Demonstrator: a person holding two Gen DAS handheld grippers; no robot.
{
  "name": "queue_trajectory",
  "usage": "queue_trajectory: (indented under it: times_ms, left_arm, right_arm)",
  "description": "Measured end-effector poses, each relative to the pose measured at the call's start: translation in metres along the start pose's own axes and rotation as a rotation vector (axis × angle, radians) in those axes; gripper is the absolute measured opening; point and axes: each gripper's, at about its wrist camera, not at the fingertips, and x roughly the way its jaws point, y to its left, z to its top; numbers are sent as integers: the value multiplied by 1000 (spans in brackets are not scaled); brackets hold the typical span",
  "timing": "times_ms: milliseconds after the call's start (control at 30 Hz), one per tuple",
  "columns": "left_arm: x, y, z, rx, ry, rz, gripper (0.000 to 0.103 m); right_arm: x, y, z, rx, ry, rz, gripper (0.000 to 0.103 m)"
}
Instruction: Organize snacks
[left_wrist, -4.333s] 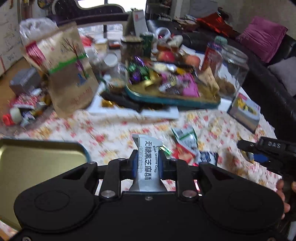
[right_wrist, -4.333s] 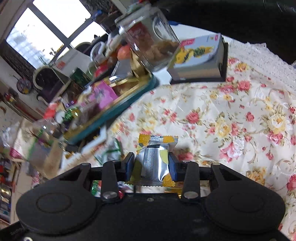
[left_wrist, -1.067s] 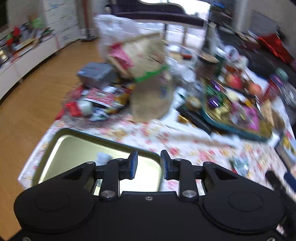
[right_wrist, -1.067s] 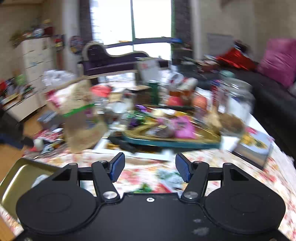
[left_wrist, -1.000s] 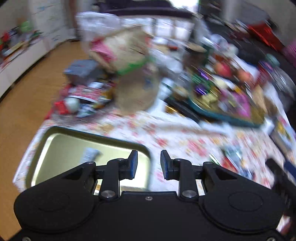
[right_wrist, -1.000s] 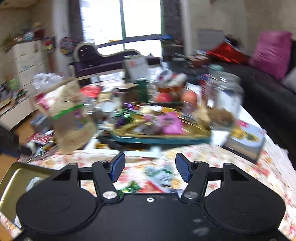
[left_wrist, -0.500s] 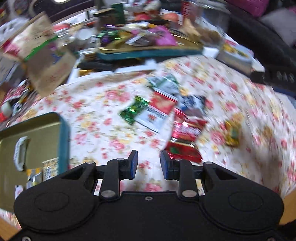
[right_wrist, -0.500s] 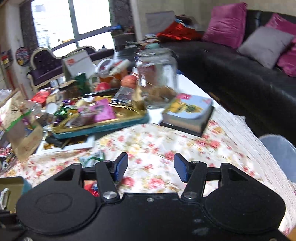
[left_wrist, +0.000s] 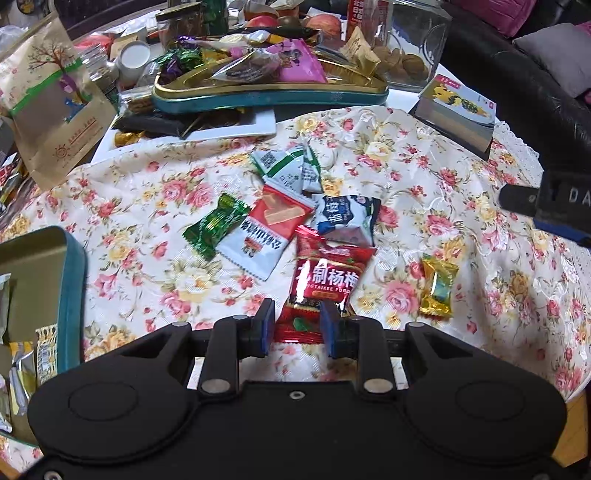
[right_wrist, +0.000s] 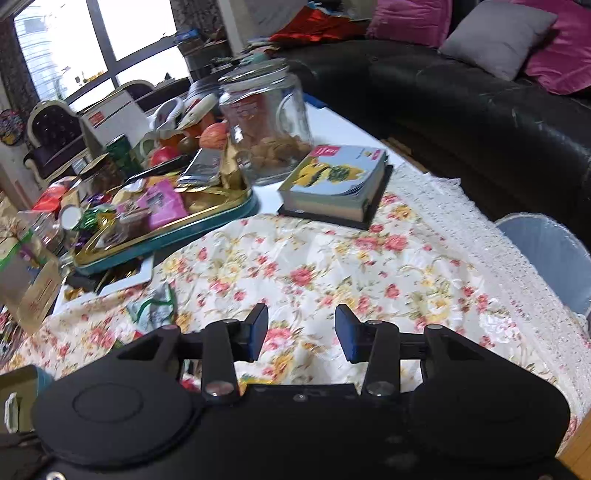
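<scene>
Several wrapped snacks lie on the floral tablecloth. My left gripper is open, its fingers either side of the near end of a red snack packet. Beyond it lie a blue-white packet, a red-white packet, a green candy, a green-white packet and a gold candy to the right. A teal tin at the left edge holds a few packets. My right gripper is open and empty above the cloth; its tip shows at the right of the left wrist view.
A heaped teal tray, a brown paper bag, a glass jar and a book stand at the back of the table. A black sofa runs along the right. A pale bin stands beside the table edge.
Both grippers have let go of their packets, which lie in the teal tin. My left gripper swung from the tin back to the snack pile, down over the red packet. The right gripper moved right.
</scene>
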Motion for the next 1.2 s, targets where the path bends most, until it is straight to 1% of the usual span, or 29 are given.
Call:
queue_trajectory:
  times_ms: [100, 200, 300, 367, 433, 567, 667, 767, 867, 900, 933, 967, 1033, 1100, 1133, 1200]
  left_arm:
    - [1, -3, -1, 14, -11, -1, 37]
    - [0, -2, 0, 3, -17, -10, 37]
    - [-4, 2, 2, -18, -24, -62, 37]
    - [-6, 4, 2, -19, -33, -102, 37]
    - [-5, 3, 3, -14, -34, -123, 37]
    - [2, 3, 3, -22, -10, -111, 37]
    - [4, 2, 3, -27, -8, -114, 38]
    - [4, -1, 5, -22, -12, -99, 38]
    - [4, -2, 7, -21, -14, -101, 38]
    - [4, -2, 8, -24, -16, -102, 38]
    - [5, -2, 9, -29, -17, -103, 38]
    - [6, -2, 11, -34, -19, -102, 38]
    - [8, -3, 14, -48, -16, -97, 38]
    - [11, -5, 16, -51, -12, -86, 38]
    - [11, -6, 17, -50, -16, -84, 40]
    - [13, -10, 18, -46, -22, -72, 45]
  right_arm:
    - [-1, 5, -3, -26, 14, 20, 44]
    - [-2, 10, -6, -57, 20, 27, 44]
    - [-1, 11, -8, -71, 45, 38, 44]
    - [2, 11, -10, -75, 80, 44, 44]
    - [8, 10, -13, -84, 121, 43, 45]
    - [20, 13, -22, -131, 213, 17, 46]
    - [26, 13, -27, -157, 268, 6, 48]
    - [32, 11, -31, -160, 300, -16, 49]
    - [39, 6, -34, -153, 326, -43, 51]
    - [41, 4, -35, -146, 322, -47, 53]
    - [40, 3, -36, -147, 298, -49, 56]
    - [41, 3, -38, -155, 297, -60, 57]
    - [41, 5, -42, -200, 276, -70, 66]
    - [42, 12, -48, -267, 261, -85, 71]
    - [40, 15, -51, -284, 241, -95, 74]
    - [39, 15, -54, -264, 223, -102, 75]
